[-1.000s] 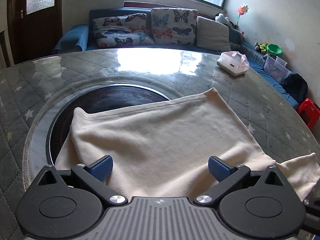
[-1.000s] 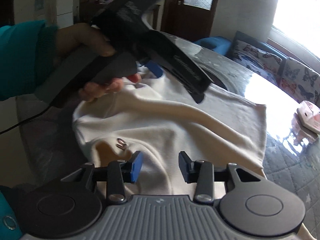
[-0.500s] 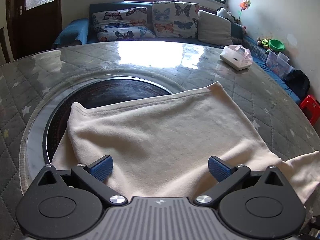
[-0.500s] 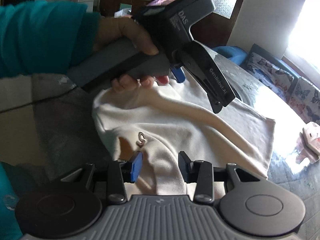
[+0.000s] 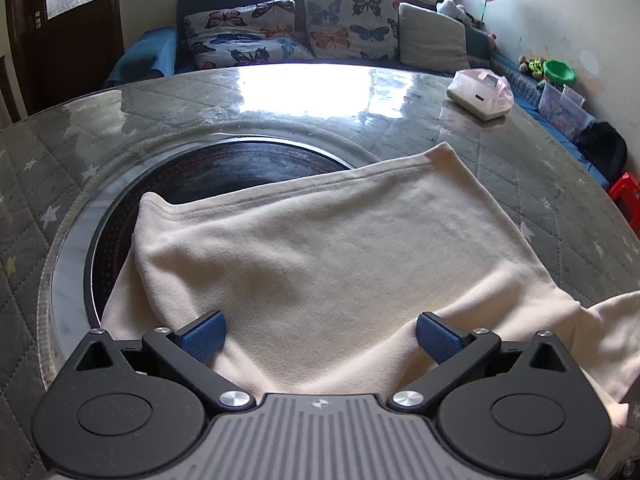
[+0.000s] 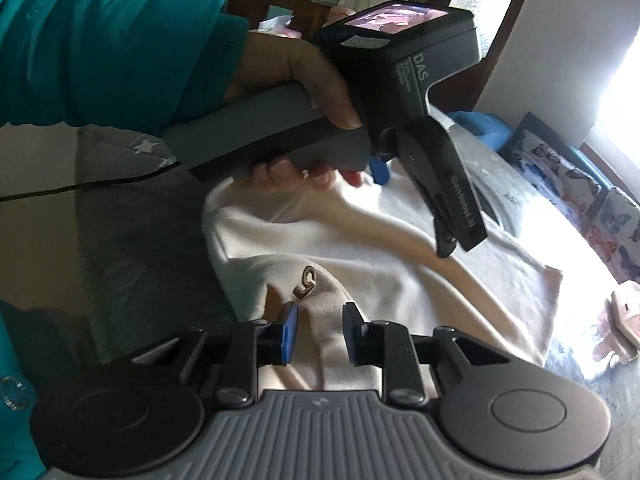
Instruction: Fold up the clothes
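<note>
Left wrist view: found a cream garment spread over a quilted, glass-topped table, its far hem partly overhanging a dark round inset in the tabletop. Found the left gripper spread wide above the near part of the cloth, with fabric lying between the blue pads but neither pad pressing on it. Noted a sleeve or loose flap trailing off to the right edge of the picture. Noted a pale box well apart at the far side of the table and a sofa with butterfly cushions beyond. Right wrist view: found the right gripper low over the collar end of the garment, beside a small brown emblem. Jaws narrowed, having just been closing, with a raised ridge of cloth standing between the pads; contact by the pads not confirmed, a thin gap apparently remaining on each side. Observed the left gripper opposite, held in a hand with a teal sleeve, hovering over the far shoulder area. Judged the step in hand to be taking hold of the garment ahead of a fold. Next move judged to call for completing the pinch on the ridge, closing the left side on its own edge, then lifting both together evenly.
</note>
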{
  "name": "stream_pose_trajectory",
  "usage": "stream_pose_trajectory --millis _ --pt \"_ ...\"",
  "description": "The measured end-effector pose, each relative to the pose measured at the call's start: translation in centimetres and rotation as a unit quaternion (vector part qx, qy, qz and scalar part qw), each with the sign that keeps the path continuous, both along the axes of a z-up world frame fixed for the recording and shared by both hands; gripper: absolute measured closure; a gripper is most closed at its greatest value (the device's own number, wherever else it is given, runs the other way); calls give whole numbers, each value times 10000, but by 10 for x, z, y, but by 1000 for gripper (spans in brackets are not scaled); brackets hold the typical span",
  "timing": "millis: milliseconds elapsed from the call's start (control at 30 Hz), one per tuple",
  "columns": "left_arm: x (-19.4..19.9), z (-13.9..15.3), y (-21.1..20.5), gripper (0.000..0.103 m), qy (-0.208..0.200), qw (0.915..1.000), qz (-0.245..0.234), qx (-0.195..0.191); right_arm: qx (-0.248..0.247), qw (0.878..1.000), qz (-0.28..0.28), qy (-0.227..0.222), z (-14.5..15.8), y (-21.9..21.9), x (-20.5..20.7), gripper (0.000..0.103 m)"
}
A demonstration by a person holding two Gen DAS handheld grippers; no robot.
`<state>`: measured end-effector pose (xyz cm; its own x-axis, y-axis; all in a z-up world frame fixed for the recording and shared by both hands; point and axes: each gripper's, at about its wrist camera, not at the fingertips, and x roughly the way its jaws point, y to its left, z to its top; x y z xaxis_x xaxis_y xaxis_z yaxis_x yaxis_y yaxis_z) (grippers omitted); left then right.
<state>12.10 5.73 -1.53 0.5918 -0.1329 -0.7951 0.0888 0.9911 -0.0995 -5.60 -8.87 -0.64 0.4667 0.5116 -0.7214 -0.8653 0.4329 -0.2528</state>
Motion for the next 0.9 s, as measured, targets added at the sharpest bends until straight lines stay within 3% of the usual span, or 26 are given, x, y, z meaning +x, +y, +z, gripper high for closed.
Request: stream_pose_trajectory --millis 400,800,900 --pt "6 -3 -10 0 154 9994 -59 298 148 9999 -65 15 6 -7 2 100" --pt "6 -4 -9 0 136 9994 -69 306 -93 9987 475 178 23 -28 -31 103" --pt "6 -4 -8 0 151 9995 -56 277 -83 9992 390 66 21 -26 -29 95"
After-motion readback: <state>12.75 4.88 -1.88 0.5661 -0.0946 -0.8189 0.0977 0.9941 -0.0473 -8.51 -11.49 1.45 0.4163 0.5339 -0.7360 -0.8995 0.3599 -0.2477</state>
